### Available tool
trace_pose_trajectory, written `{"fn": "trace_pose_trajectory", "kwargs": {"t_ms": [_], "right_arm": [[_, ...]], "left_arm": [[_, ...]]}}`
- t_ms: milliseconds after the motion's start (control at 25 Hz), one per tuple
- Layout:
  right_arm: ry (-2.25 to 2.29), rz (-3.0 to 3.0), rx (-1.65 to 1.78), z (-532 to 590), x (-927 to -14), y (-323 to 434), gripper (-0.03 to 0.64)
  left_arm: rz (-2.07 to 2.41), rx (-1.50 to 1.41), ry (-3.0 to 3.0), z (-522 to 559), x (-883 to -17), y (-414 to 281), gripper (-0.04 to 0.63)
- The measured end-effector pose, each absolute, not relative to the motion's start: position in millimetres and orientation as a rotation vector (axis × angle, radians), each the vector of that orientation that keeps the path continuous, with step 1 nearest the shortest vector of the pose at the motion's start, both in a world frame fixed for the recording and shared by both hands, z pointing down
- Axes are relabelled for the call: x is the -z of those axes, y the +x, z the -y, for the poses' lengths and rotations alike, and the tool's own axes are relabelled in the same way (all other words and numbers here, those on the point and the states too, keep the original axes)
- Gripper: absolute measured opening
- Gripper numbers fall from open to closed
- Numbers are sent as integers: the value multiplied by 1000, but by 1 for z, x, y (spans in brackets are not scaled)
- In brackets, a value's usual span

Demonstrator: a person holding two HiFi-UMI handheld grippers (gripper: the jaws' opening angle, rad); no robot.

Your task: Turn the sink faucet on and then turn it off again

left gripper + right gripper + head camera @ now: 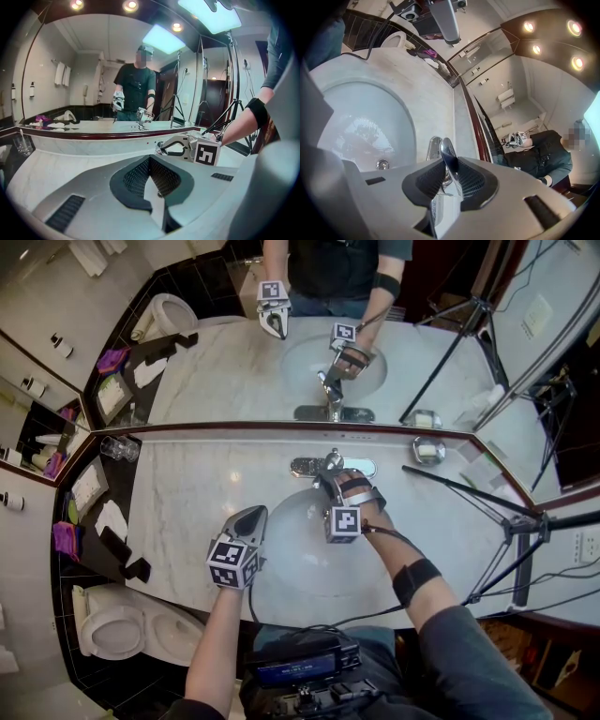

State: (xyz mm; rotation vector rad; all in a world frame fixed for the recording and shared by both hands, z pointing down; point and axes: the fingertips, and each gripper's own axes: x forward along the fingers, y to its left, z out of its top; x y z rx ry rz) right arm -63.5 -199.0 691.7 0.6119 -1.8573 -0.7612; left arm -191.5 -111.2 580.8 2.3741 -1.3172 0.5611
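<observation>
Clamping the faucet lever (448, 157) with the right gripper (330, 476) mid-frame above the sink (286, 531); holding the left gripper (251, 517) shut, lower left.

Left claw (253, 517) – pale grey shell, tapered snout, black cross-hatched pads (138, 176) set in dark surround. Right claw (330, 476) – same grey build, black-trimmed frame. Each carries white cube with black square markers: left cube (232, 564), right cube (344, 523). Black straps (361, 493) across right hand. Black band (416, 579) round right forearm; thin black cable (386, 536) runs between band and claw. Grey-blue sleeve (473, 657) pushed above elbow. Black device (295, 669) with blue-lit screen on chest.
</observation>
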Motion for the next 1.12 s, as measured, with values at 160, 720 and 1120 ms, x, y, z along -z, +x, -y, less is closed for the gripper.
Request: {"fn": "trace_pose_trajectory", "kwargs": {"t_ms": [160, 720, 1120], "right_arm": [[613, 1860, 754, 199, -692, -64, 82], [610, 1925, 551, 187, -671, -56, 137], [823, 2077, 251, 157, -626, -20, 56]], "left_arm": [[1323, -556, 2369, 110, -581, -193, 2], [1350, -513, 2362, 104, -574, -201, 2], [1316, -478, 2398, 97, -563, -187, 2]]}}
